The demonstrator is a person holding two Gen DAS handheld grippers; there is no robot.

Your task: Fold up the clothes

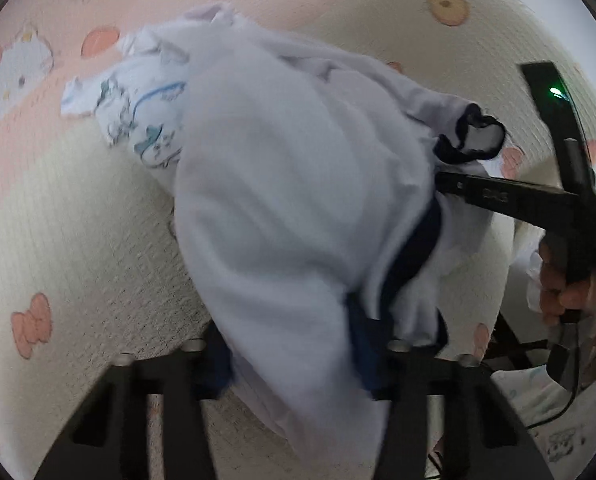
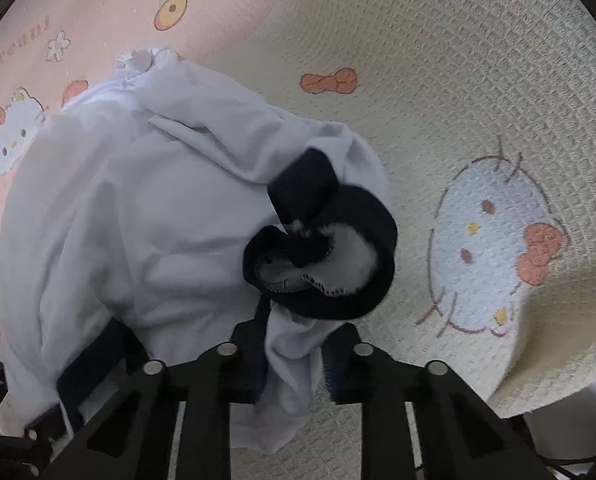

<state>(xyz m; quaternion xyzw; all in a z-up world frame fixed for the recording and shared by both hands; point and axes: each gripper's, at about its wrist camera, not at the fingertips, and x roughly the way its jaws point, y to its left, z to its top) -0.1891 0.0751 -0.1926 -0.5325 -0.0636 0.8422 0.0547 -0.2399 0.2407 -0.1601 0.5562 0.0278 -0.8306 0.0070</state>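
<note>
Shirt (image 2: 130, 208), white with navy trim, hangs bunched in the air above the cartoon-print blanket (image 2: 458, 80). I have my left gripper (image 1: 298, 344) clamped on its lower edge and my right gripper (image 2: 294, 344) pinching cloth just below the dark collar (image 2: 362, 280). From the left wrist view I see a second printed garment (image 1: 138, 120) lying on the blanket beyond it.
</note>
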